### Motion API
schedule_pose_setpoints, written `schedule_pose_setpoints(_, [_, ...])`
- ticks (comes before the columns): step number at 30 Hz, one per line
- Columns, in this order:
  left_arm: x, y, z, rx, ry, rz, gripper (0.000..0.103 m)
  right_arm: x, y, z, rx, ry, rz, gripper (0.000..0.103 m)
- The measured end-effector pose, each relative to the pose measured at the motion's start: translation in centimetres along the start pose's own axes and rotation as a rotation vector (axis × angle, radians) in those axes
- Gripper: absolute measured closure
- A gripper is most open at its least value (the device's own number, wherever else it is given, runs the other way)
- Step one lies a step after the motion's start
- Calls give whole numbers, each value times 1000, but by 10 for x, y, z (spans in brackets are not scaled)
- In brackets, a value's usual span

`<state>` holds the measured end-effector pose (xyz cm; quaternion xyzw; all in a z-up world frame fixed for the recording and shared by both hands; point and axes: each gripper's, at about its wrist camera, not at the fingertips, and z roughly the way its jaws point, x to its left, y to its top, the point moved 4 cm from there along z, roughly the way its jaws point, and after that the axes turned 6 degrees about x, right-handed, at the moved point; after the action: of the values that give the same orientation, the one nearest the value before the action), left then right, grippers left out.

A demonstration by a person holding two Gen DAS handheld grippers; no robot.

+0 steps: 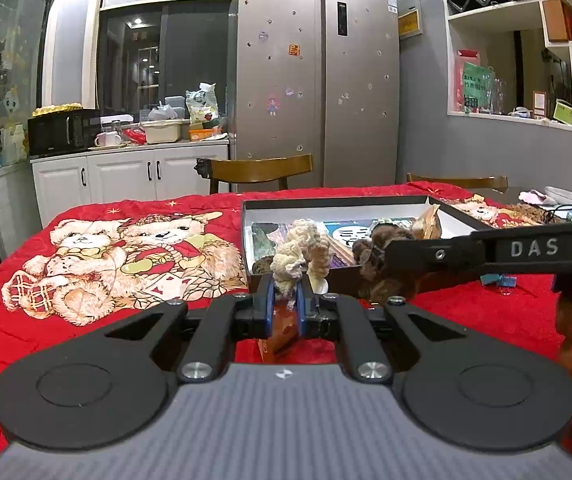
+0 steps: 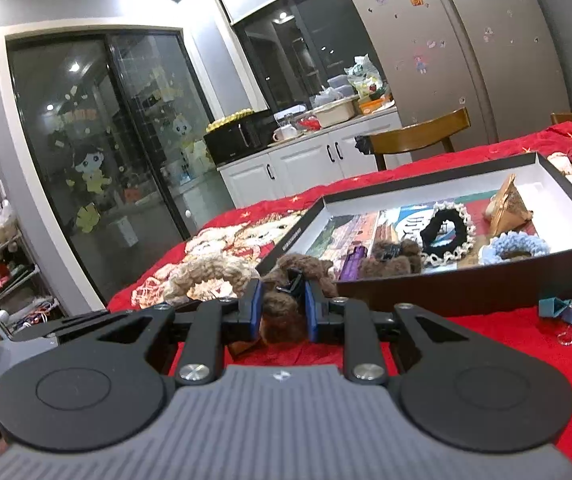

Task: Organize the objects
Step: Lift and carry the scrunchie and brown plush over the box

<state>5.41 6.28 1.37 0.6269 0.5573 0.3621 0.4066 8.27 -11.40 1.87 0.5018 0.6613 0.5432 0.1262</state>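
In the left wrist view, the left gripper [image 1: 286, 300] is seen clenched on a cream fuzzy scrunchie [image 1: 300, 254], which is pinched between the blue pads and rises from the fingertips toward 12 o'clock. Just beyond it, at 1 o'clock, a shallow black box [image 1: 366, 202] with a white inner wall is set on the red bear-print blanket [image 1: 126, 256]. The scrunchie is held in front of the box's near left corner, overlapping its rim in the picture. At 2 o'clock the right gripper [image 1: 378, 256] is seen from the side, reaching in from the right edge, with a brown fuzzy scrunchie [image 1: 382, 268] at its tip, beside the cream one. A blue binder clip [image 1: 500, 281] is seen on the blanket at 3 o'clock.

In the right wrist view, the right gripper [image 2: 284, 308] is shown grasping the brown fuzzy scrunchie [image 2: 286, 300], which is squeezed between the pads and bulges out above and below them. The black box [image 2: 466, 288] is placed at 1 to 2 o'clock of the fingertips, its near wall just beside the held scrunchie. Inside it, a black lace-edged scrunchie [image 2: 446, 236], a light blue one [image 2: 514, 246] and another brown one [image 2: 390, 262] are laid. The cream scrunchie [image 2: 202, 276] is seen at 10 o'clock, just to the left of the fingertips. The binder clip [image 2: 566, 312] is found at 3 o'clock on the blanket.
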Motion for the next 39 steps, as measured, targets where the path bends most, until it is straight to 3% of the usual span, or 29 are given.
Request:
schedule_pose_setpoints(11, [10, 9, -7, -65, 29, -25, 90, -6, 27, -12, -54, 19, 55, 78])
schedule_pose_setpoints(17, [21, 29, -27, -143, 54, -73, 90, -6, 55, -30, -67, 27, 39, 78])
schedule_pose_setpoints(20, [15, 46, -39, -195, 80, -28, 90, -5, 75, -46, -75, 36, 12, 78])
schedule_pose_setpoints(30, [-13, 128, -59, -308, 82, 41, 90, 11, 144, -93, -136, -59, -102, 78])
schedule_pose_setpoints(35, [-27, 168, -54, -347, 67, 20, 90, 10, 161, -84, -146, -57, -66, 78])
schedule_pose_setpoints(39, [-33, 191, -33, -321, 60, -30, 90, 5, 172, -59, -137, -47, -26, 78])
